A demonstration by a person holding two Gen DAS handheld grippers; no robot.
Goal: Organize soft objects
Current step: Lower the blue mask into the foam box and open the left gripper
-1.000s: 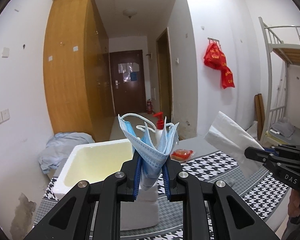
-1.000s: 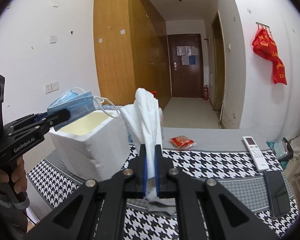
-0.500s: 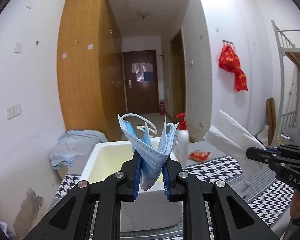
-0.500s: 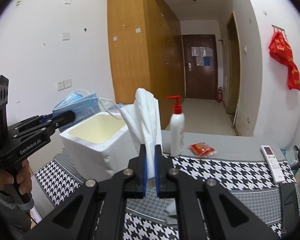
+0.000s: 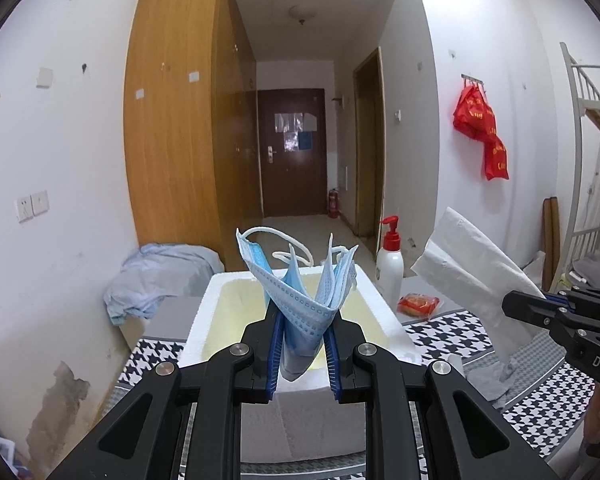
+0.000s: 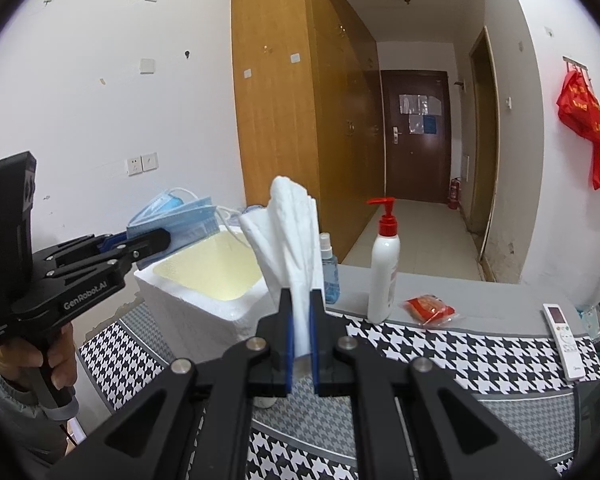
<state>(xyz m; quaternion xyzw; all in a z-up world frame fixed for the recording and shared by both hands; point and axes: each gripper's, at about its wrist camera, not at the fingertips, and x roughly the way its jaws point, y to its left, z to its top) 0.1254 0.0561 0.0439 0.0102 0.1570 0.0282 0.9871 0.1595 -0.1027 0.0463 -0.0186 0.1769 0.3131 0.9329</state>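
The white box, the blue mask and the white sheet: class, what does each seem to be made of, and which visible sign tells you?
White box: likely expanded foam, matte, with thick grainy walls and chipped edges.
Blue mask: probably non-woven fabric, matte, with pleats, a stitched-looking edge and elastic loops.
White sheet: looks like soft tissue paper, matte, drooping in folds.

A white pump bottle with a red top [image 6: 384, 264] is standing upright on the grey part of the surface [image 6: 500, 300], and a small clear spray bottle [image 6: 329, 266] is standing near it. A red packet [image 6: 430, 309] is lying just beside the pump bottle, by the edge of the houndstooth cloth [image 6: 440, 348]. A white remote [image 6: 563, 340] is resting further along. Red bags [image 5: 482, 130] are hanging from wall hooks, and a crumpled pale blue sheet [image 5: 156, 276] is lying against the wooden wardrobe [image 5: 180, 140].
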